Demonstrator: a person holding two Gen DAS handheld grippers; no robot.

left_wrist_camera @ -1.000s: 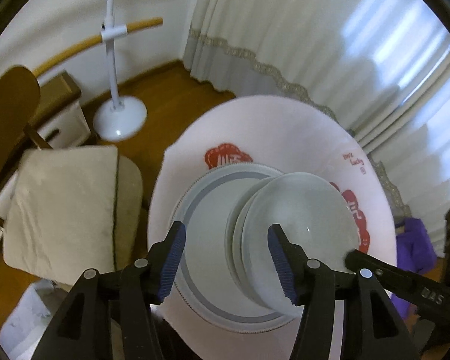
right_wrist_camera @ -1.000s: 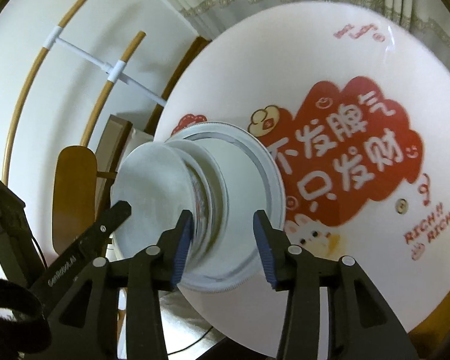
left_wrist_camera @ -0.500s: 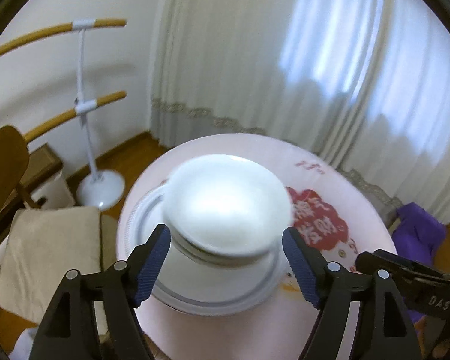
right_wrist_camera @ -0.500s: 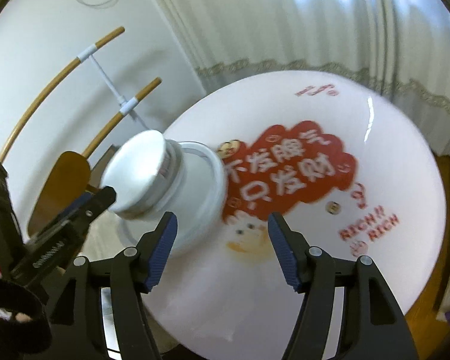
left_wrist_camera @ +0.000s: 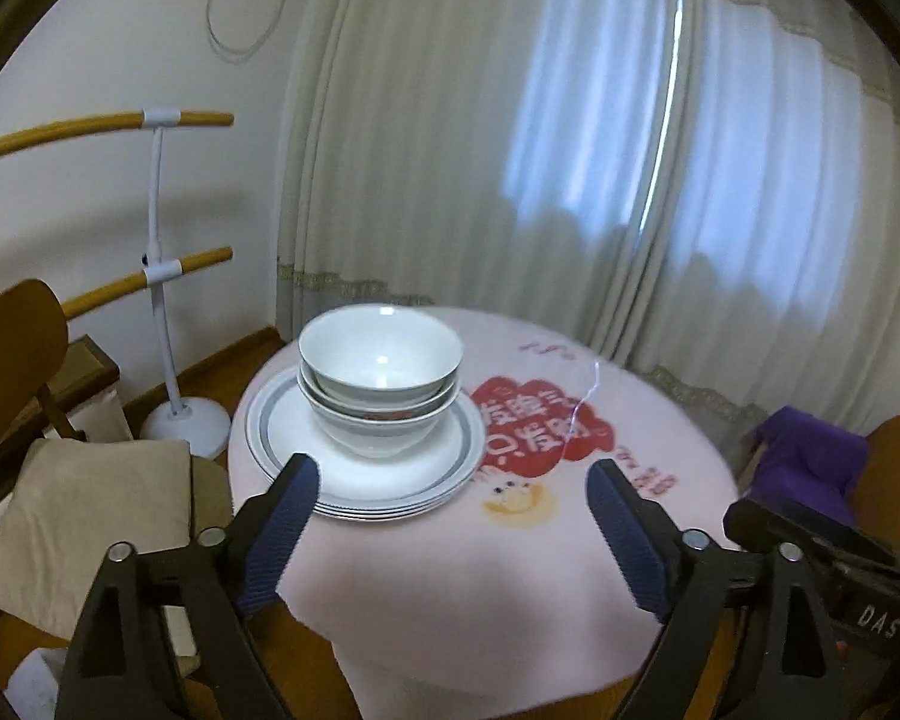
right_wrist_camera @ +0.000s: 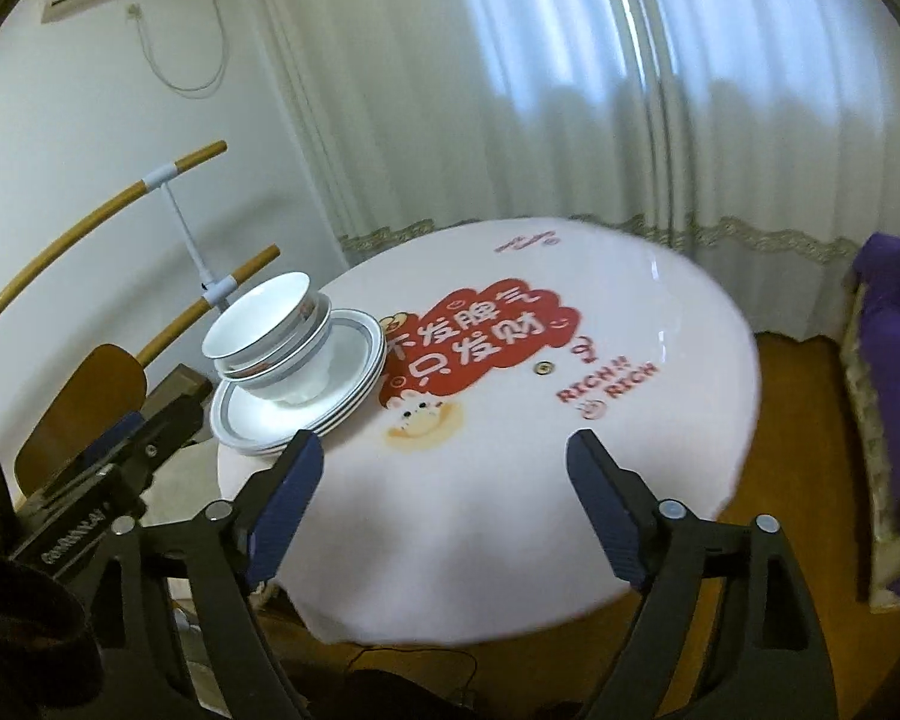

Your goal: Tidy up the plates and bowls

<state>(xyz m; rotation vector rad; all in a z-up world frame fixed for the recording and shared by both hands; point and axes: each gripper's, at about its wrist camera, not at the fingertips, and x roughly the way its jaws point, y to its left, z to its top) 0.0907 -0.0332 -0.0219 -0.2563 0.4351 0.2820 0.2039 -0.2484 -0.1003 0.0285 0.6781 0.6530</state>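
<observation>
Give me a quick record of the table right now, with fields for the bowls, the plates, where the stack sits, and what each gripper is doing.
bowls: stack of bowls, nested upright, standing on the plates
plates: stack of plates, white with grey rim bands
position: left part of the round table, beside the red print
left gripper: open, nothing between its jaws, which have just been opening; clear of the stack
right gripper: open, nothing between its jaws, which have just been opening; clear of the stack

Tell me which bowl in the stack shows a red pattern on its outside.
The middle bowl, nested under the plain white top bowl; red marks show below its rim. The bottom bowl shows a grey band instead.
</observation>
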